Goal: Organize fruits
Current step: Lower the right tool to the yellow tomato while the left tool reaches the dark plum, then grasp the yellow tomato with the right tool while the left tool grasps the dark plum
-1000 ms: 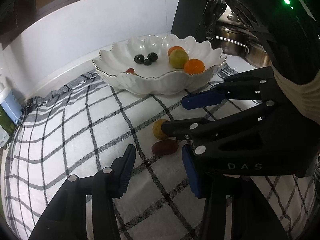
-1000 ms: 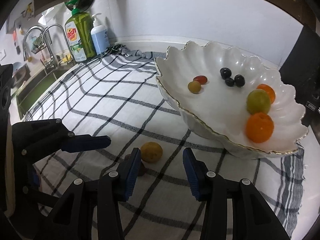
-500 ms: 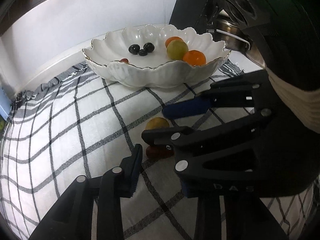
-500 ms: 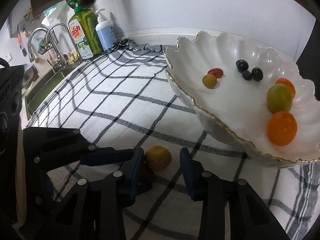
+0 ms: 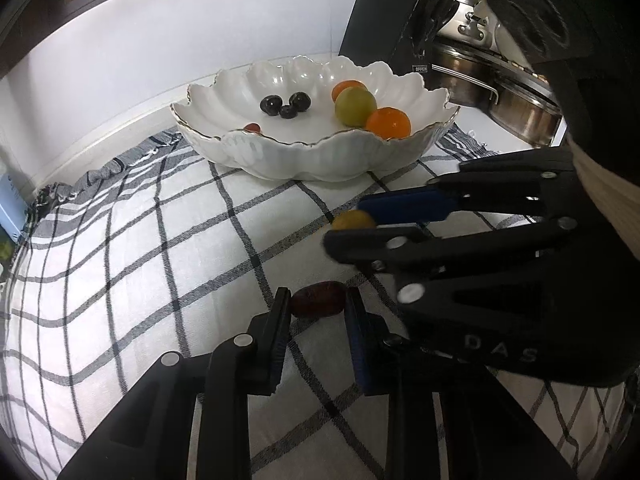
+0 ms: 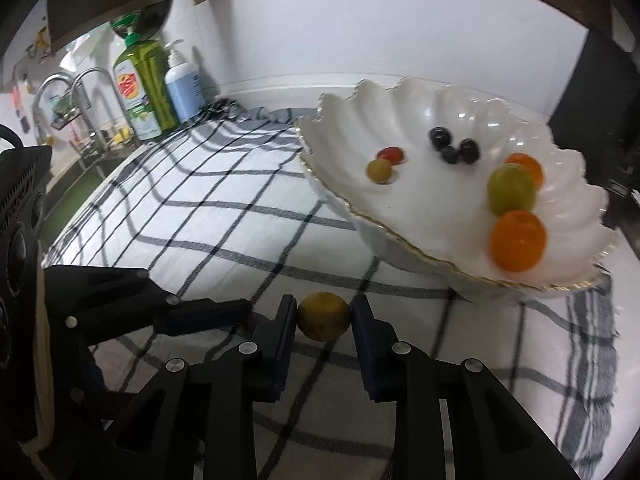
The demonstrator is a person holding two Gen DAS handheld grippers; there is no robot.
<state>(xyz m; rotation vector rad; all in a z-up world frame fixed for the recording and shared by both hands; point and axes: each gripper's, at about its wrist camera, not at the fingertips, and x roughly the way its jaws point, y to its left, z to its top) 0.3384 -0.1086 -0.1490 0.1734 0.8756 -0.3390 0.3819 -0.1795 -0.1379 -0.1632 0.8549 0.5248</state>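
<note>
On the checked cloth sits 1 white scalloped bowl, and in it I count 3 dark berries, 2 oranges, 1 green fruit, 1 small yellow-green fruit and 1 small red one touching it. Outside the bowl, on the cloth, are 2 more: 1 yellow fruit and 1 dark red fruit, near each other.

The right gripper angles down at the cloth and has just been closing; its 2 blue pads now pinch the yellow fruit from either side. The left gripper also tilts downward, just beside the right one, almost crossing under it. Its jaws have just been closing too, with the dark red fruit between the fingertips; both pads look to be touching it.

By the sink stand 2 bottles: 1 green dish soap bottle and 1 blue pump bottle.
</note>
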